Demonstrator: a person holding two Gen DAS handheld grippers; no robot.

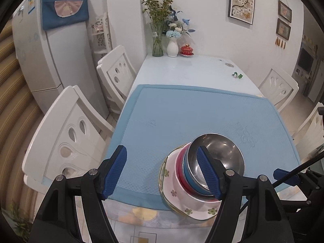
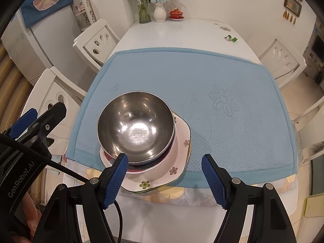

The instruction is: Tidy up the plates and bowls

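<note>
Left gripper point(image 1: 162, 168): fingers apart, nothing clamped; its right-hand pad point(image 1: 208, 172) stands in front of the steel bowl's rim, contact not determinable from this view, while the other pad hangs over bare mat. Right gripper point(image 2: 165, 175): fingers likewise apart and empty; its left-hand pad point(image 2: 114, 180) overlaps the near edge of the stack in the picture (touching or merely above it, cannot tell), the other pad clear of everything. Stack, at the near edge of the blue mat point(image 2: 232, 121): a steel bowl point(image 2: 135, 129) sits uppermost, nested in a blue bowl point(image 1: 189, 179) and a red bowl point(image 1: 180, 168), all resting on a pink floral plate point(image 2: 172, 168) whose near corner overhangs the mat edge. Beyond, the white table point(image 2: 182, 34) carries a small green item point(image 2: 230, 38) on the right and, against the wall, a glass vase point(image 2: 144, 10), a white vase point(image 2: 160, 13) and a red lidded cup point(image 2: 176, 14).
</note>
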